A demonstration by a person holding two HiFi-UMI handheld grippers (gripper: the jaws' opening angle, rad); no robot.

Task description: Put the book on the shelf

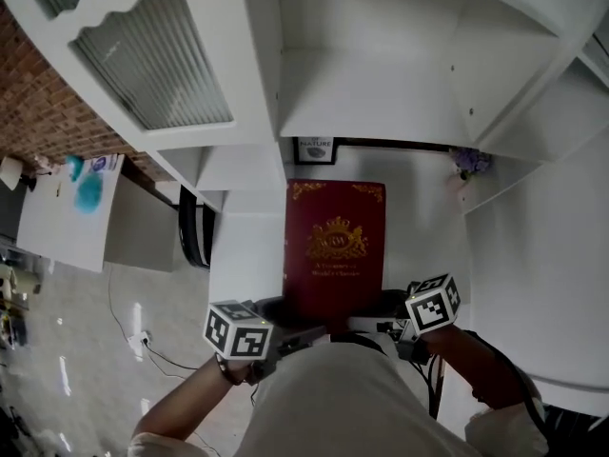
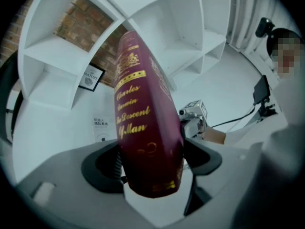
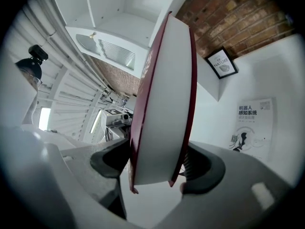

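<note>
- Book (image 1: 335, 246) hangs in the air in front of the white shelf unit (image 1: 371, 93), red cover up and long side pointing away from me; it is on no shelf yet, so I judge the whole placing step lies ahead
- I have the left gripper (image 2: 152, 163) clamped across the spine at the near left corner and the right gripper (image 3: 159, 165) clamped across the covers and page block at the near right corner
- Both grips sit at the near end only, so the far end is unsupported; if I tip the grippers or jolt them, the weight may lever the volume down and let it slide out of the pads
- On the right the pads squeeze loose pages between the covers, which I expect to give way more easily than the stiff spine; a slip there would twist the whole thing
- If my two hands drift apart, close in or roll unevenly, one grip may tear free or the cover may bend
- The far edge may strike a shelf board or a divider if I misjudge the opening, and that knock could push it back through the jaws
- The framed picture (image 1: 315, 149) and the purple flowers (image 1: 469, 162) stand just beyond the far edge; a low or skewed approach may topple them
</note>
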